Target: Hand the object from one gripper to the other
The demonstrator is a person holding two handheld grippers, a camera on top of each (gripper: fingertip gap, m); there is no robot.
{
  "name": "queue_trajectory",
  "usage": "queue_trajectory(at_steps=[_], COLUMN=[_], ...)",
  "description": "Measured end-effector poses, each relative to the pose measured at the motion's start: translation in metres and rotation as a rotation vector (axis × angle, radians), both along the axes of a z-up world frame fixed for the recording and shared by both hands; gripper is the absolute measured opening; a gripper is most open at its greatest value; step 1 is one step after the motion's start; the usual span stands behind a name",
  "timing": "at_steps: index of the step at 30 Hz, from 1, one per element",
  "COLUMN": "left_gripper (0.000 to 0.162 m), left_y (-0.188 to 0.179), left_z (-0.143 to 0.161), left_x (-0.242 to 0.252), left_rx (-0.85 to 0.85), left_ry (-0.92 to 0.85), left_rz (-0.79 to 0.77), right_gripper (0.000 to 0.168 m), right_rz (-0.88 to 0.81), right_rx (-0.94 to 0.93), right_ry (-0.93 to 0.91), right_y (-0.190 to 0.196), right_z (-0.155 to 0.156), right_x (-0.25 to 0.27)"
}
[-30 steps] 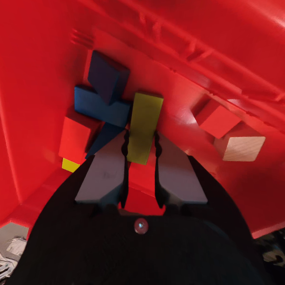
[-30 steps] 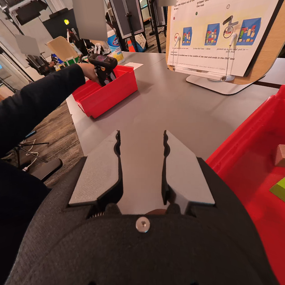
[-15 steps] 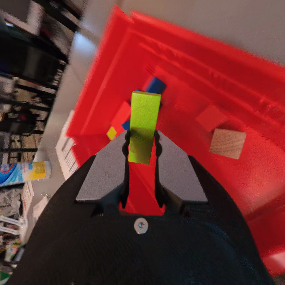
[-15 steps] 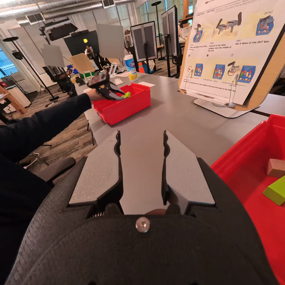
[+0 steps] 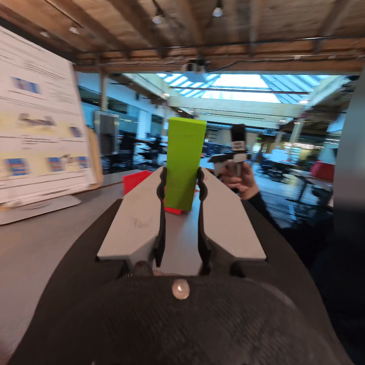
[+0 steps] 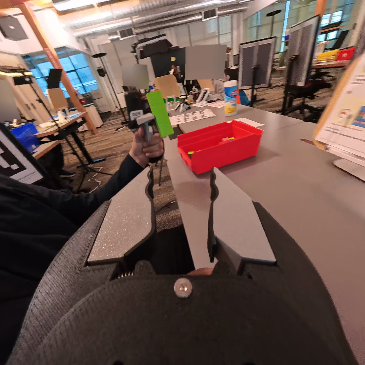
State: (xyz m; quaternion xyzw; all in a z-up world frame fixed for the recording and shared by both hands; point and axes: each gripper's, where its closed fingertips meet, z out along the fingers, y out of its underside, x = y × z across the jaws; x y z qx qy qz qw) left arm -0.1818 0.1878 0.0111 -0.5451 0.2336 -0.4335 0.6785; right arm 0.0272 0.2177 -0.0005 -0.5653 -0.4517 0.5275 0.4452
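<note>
My left gripper (image 5: 180, 173) is shut on a long lime-green block (image 5: 183, 164), which stands up between its fingertips, lifted in the air. In the right wrist view the same block (image 6: 160, 114) shows held upright by the left gripper (image 6: 150, 122) at the table's near-left edge. My right gripper (image 6: 180, 171) is open and empty, held above the grey table (image 6: 286, 197) and facing the block from a distance. It also shows far off in the left wrist view (image 5: 229, 164), held in a hand.
A red bin (image 6: 219, 146) with several coloured blocks sits on the table beyond the block. Another red bin (image 5: 138, 181) shows behind the left fingers. An instruction board on a stand (image 5: 39, 122) stands at the table's far side. A wipes canister (image 6: 230, 97) stands further back. About 25 cm separates my left fingertips from my right.
My left gripper has lifted the green block out of the red bin and swung it up to face the right gripper. The right gripper has turned left toward it, still open.
</note>
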Motion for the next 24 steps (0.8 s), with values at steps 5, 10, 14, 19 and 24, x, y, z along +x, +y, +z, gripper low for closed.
queue_trajectory(at_steps=[5,10,14,19,24], left_gripper=[0.030,0.030,0.030,0.030,0.030], left_y=[-0.022,-0.038,-0.040,-0.038,-0.032], left_z=[-0.021,-0.035,-0.046,-0.056,-0.063], left_x=[0.093,0.142,0.155,0.163,0.165], left_rx=[-0.053,-0.037,-0.040,-0.061,-0.100], left_ry=[0.078,0.206,0.267,0.299,0.307], left_rz=[-0.220,-0.286,-0.280,-0.274,-0.262], right_gripper=[0.056,0.058,0.057,0.050,0.032], right_rz=[0.117,0.147,0.164,0.182,0.114], right_rx=[0.030,0.057,0.074,0.085,0.152], right_ry=[-0.008,-0.043,-0.006,-0.014,-0.027], right_y=[-0.041,-0.064,-0.069,-0.072,-0.064], right_z=[-0.004,-0.017,-0.014,-0.019,-0.023], right_x=[-0.040,-0.059,-0.063,-0.068,-0.074])
